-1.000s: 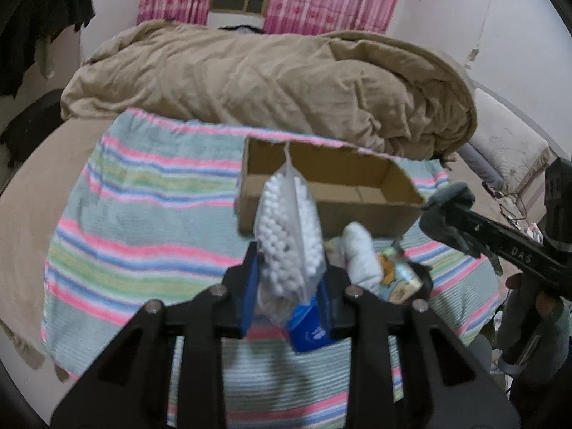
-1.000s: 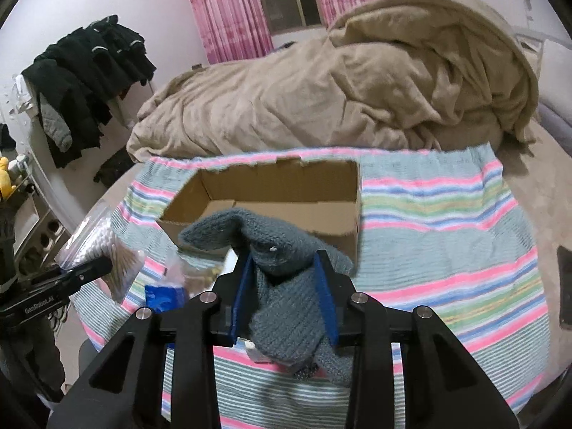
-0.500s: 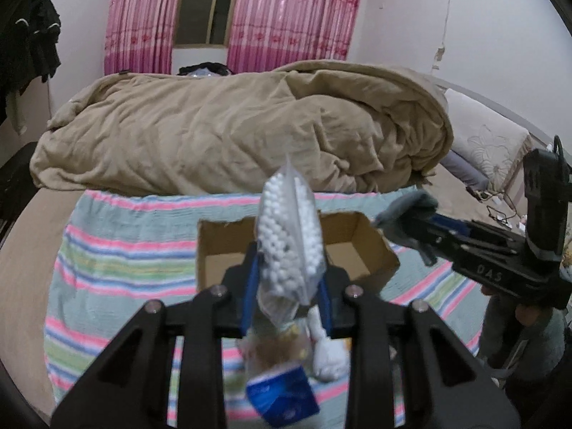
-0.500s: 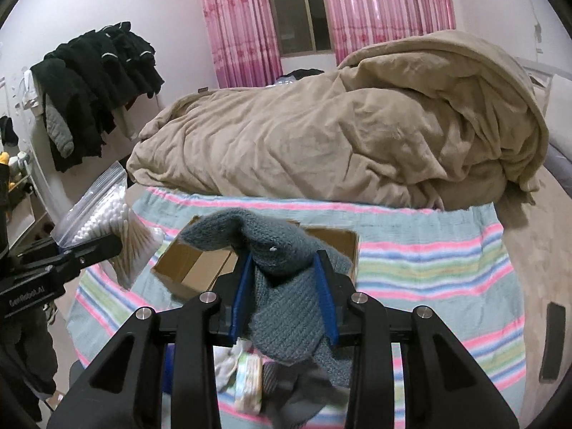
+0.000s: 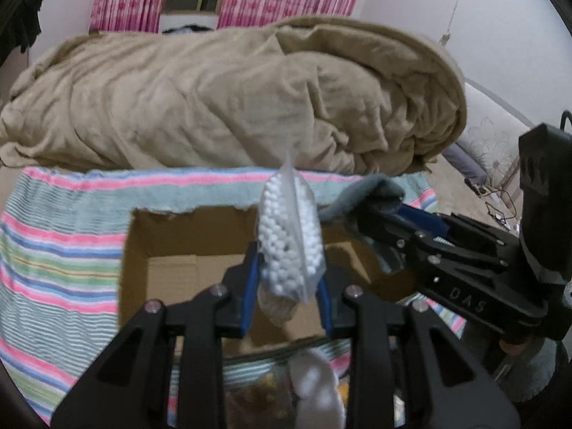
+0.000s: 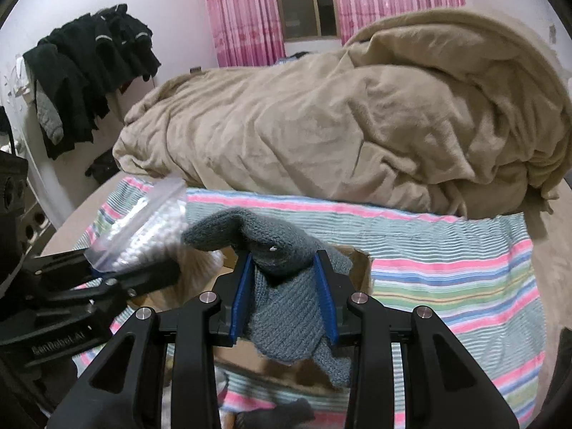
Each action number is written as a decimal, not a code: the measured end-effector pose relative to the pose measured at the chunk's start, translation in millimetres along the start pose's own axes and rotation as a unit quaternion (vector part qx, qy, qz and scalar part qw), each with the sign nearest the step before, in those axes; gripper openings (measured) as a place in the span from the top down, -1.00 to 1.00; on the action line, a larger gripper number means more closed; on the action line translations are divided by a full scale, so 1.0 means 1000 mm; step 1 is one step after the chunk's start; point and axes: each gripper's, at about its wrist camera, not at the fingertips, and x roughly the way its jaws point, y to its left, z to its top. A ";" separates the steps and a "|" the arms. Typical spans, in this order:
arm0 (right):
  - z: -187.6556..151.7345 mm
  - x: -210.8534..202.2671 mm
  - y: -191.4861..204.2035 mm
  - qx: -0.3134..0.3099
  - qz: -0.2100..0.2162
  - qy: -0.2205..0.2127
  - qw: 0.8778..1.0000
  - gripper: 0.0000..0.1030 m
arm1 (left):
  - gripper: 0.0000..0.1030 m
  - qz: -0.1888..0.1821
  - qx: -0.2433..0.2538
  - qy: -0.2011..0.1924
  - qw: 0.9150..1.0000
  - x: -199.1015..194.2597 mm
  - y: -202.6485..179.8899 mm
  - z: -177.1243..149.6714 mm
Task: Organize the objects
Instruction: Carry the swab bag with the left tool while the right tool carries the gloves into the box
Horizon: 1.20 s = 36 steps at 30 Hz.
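- The left gripper pinches a clear zip bag of cotton swabs between its blue-padded fingers; the bag stands upright, its sealed edge pointing up
- In the left wrist view that bag hangs over the open cardboard box, whose bare brown floor shows below and to the left of it
- The right gripper pinches a grey knitted glove between its fingers; the glove's top flops over toward the left and its lower part dangles below the fingers
- From the right wrist view the glove hangs over the same box, of which only a corner and a strip of near wall show around it
- The two grippers are close together over the box: in the left wrist view the right gripper comes in from the right with the glove just beside the bag; whether glove and bag touch cannot be told
- The box sits on a striped cloth of pink, green and blue bands spread on the bed
- A heaped tan blanket lies behind the box
- In front of the box, low in the left wrist view, lies a blurred white bundle
- Pink curtains hang at the window, and dark clothes hang on the left wall
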 end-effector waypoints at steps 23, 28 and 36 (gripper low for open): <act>-0.022 0.020 -0.003 0.011 0.007 0.022 1.000 -0.54 | -0.28 0.021 -0.035 0.045 0.998 0.008 0.022 -0.021; -0.019 -0.004 0.004 0.011 0.002 0.011 1.000 -0.54 | -0.28 0.019 -0.029 0.029 0.999 -0.024 0.017 -0.022; -0.016 -0.056 0.021 0.007 0.002 -0.015 1.000 -0.54 | -0.28 0.019 -0.032 -0.002 0.999 -0.084 0.010 -0.029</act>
